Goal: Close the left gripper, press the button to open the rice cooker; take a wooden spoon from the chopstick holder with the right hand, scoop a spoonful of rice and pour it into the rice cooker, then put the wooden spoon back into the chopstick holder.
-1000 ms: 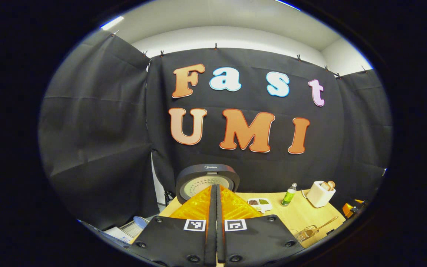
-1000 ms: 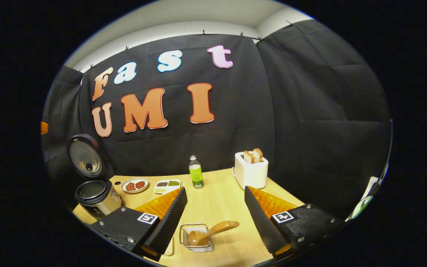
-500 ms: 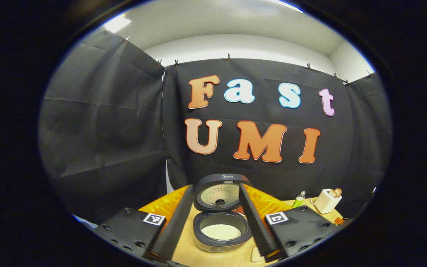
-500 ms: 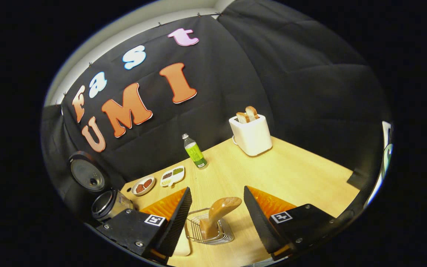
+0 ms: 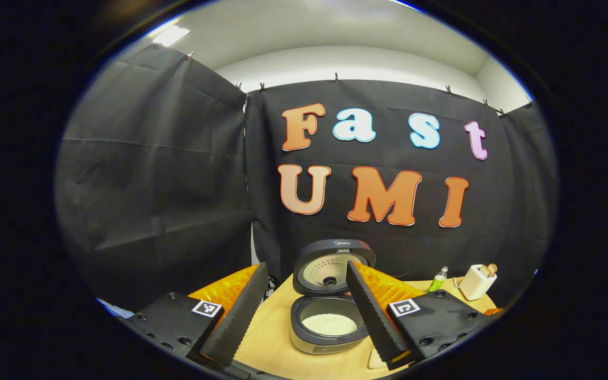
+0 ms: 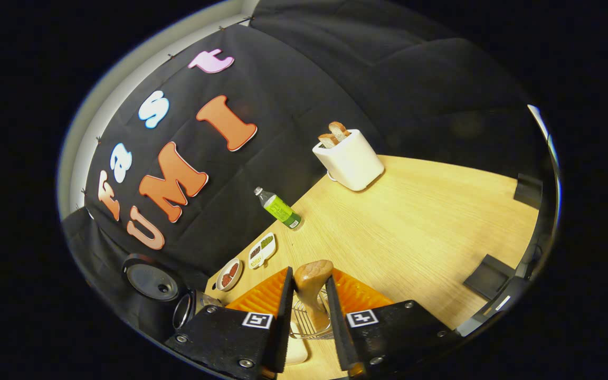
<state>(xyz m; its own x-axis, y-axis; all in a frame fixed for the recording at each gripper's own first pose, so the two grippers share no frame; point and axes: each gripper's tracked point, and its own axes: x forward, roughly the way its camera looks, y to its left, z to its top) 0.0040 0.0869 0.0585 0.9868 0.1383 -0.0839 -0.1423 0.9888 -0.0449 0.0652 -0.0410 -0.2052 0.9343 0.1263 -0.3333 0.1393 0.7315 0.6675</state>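
In the left gripper view the rice cooker (image 5: 329, 338) stands with its lid (image 5: 334, 265) raised and white rice in the pot. My left gripper (image 5: 304, 268) is open, with one finger on each side of the cooker and short of it. In the right gripper view the wooden spoon (image 6: 313, 278) stands upright in the wire chopstick holder (image 6: 308, 323). My right gripper (image 6: 309, 277) is shut on the spoon's handle, a finger pressing on each side. The open cooker (image 6: 188, 312) sits at the far left of that view.
On the wooden table (image 6: 420, 221) a white toaster (image 6: 349, 158) holds two slices of bread. Near it are a green bottle (image 6: 280, 209), a small divided tray (image 6: 262, 249) and a round dish (image 6: 228, 273). Toaster (image 5: 476, 281) and bottle (image 5: 437, 281) stand right of the cooker.
My left gripper went from shut to open and pulled back from the cooker. My right gripper tilted, dropped over the holder and closed on the spoon's handle.
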